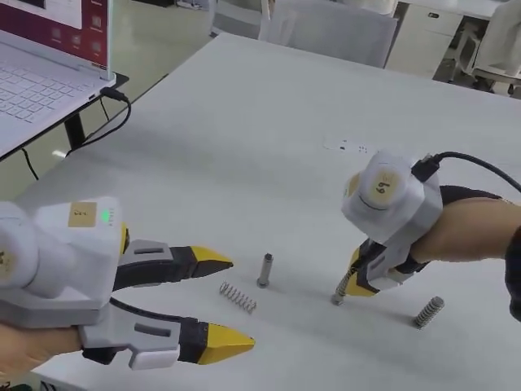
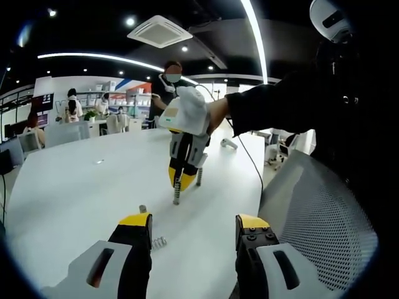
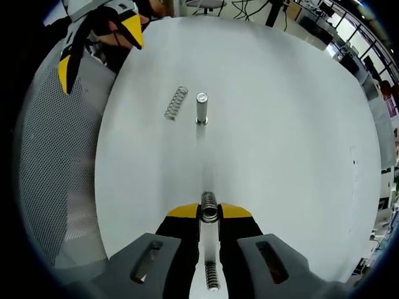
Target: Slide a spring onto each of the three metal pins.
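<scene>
white housings, black jaws and yellow tips are shared by the left gripper and right gripper. a green light is shown on the left; a tan label marked "69" and a black cable are carried by the right. a black sleeve is worn.

Surface, contents:
- Laptop: beyond the far left edge.
- Upright pin: centre.
- Loose spring: lying just near-left of that pin, not touching it.
- Second pin: right of centre, carrying a second spring between the jaws of the right hand-held gripper.
- Third spring: standing farther right.
- Left hand-held gripper: near left.
</scene>
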### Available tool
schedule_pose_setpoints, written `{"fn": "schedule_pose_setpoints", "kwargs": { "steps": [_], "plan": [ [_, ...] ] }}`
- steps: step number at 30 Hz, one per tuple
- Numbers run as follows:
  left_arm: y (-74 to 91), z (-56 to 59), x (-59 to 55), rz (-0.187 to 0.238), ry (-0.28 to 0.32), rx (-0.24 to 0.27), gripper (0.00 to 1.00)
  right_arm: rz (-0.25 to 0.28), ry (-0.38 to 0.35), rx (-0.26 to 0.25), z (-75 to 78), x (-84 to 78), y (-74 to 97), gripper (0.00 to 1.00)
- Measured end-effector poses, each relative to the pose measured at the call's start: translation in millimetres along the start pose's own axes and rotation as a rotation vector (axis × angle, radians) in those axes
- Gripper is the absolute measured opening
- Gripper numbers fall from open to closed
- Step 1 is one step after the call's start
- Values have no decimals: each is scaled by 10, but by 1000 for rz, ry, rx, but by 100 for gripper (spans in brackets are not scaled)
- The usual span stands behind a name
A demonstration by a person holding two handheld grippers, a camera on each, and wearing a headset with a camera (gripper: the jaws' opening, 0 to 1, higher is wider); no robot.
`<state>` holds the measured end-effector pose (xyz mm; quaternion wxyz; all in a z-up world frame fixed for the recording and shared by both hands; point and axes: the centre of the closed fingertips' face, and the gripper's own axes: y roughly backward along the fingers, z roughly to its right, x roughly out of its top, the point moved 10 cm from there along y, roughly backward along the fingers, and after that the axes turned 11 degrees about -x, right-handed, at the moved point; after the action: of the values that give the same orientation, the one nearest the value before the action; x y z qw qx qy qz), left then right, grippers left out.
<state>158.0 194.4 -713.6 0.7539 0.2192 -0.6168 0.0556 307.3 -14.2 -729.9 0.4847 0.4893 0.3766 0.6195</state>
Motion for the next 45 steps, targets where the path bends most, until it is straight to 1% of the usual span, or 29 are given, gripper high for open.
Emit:
{"fn": "schedule_pose_setpoints", "kwargs": {
  "steps": [16,22,23,25,26,29,35,45],
  "plan": [
    [30,-2,-6,2,0,13,48,-18,-10,18,-57,-33,-126,9],
    [28,0,-12,1,1,14,48,-10,-28,27,-59,-34,-120,10],
    [28,0,-11,2,1,14,48,-11,-28,29,-65,-40,-125,10],
    [27,0,-9,2,1,14,48,-11,-30,29,-72,-50,-136,15],
    [28,-1,-9,2,0,14,48,-11,-31,29,-74,-55,-139,15],
    [30,-1,-9,1,0,15,48,-10,-32,24,-70,-69,-134,15],
    [30,-5,0,1,-3,16,48,5,-62,14,-53,-113,-90,17],
    [43,0,5,3,-2,20,49,18,-89,0,-94,-184,-15,18]
  ]
}}
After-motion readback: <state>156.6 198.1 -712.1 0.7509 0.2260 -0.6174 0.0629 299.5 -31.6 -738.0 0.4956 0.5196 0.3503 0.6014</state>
